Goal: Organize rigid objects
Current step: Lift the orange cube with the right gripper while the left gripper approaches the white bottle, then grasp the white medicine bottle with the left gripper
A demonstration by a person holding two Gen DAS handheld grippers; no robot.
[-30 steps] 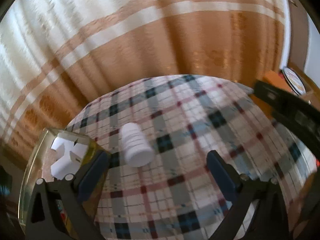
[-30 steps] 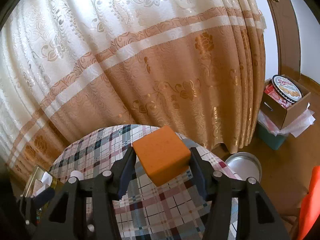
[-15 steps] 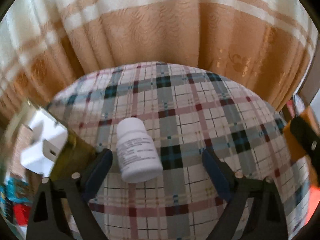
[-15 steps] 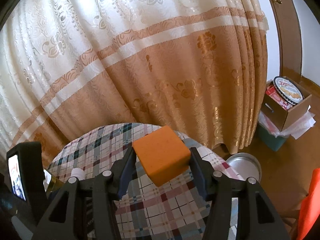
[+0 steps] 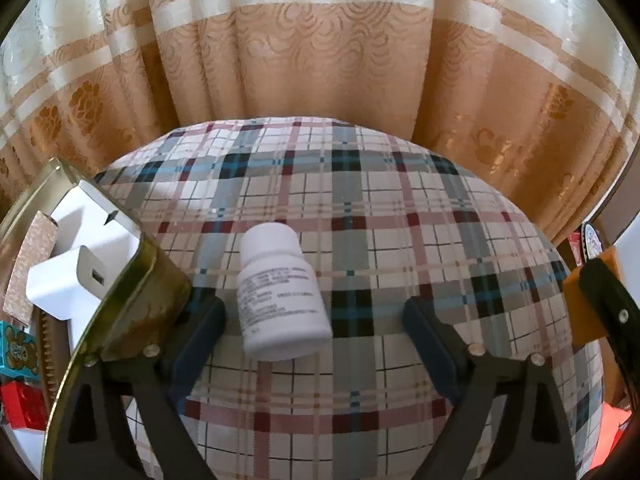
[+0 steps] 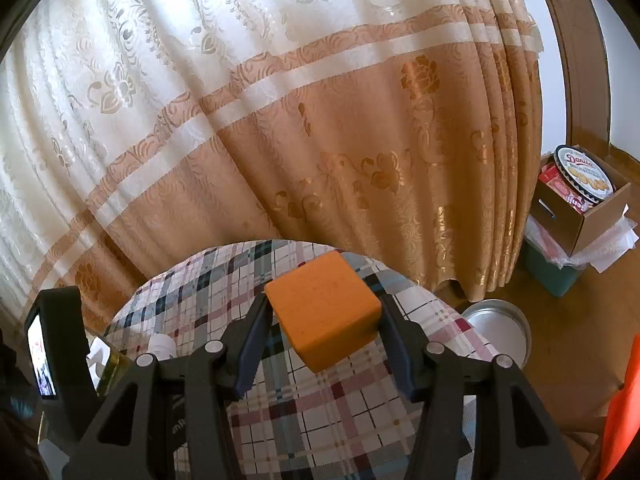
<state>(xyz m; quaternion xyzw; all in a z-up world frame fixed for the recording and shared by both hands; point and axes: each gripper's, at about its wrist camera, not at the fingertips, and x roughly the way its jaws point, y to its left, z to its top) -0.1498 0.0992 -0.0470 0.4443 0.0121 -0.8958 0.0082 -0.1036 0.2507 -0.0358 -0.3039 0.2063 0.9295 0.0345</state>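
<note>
Right claw (image 6: 323, 322) grips an orange block (image 6: 322, 309) above the plaid table (image 6: 320, 408).

You are looking at a pill bottle (image 5: 280, 296) lying on its side on the round table (image 5: 400, 208), near its left edge, cap pointing toward the curtain (image 5: 320, 60) hanging behind the table. Just left of the bottle, a tin (image 5: 132, 280) is sitting at the table's left edge, holding a charger plug (image 5: 68, 276). Right of the table, a cardboard box (image 6: 580, 216) is standing on the floor.
</note>
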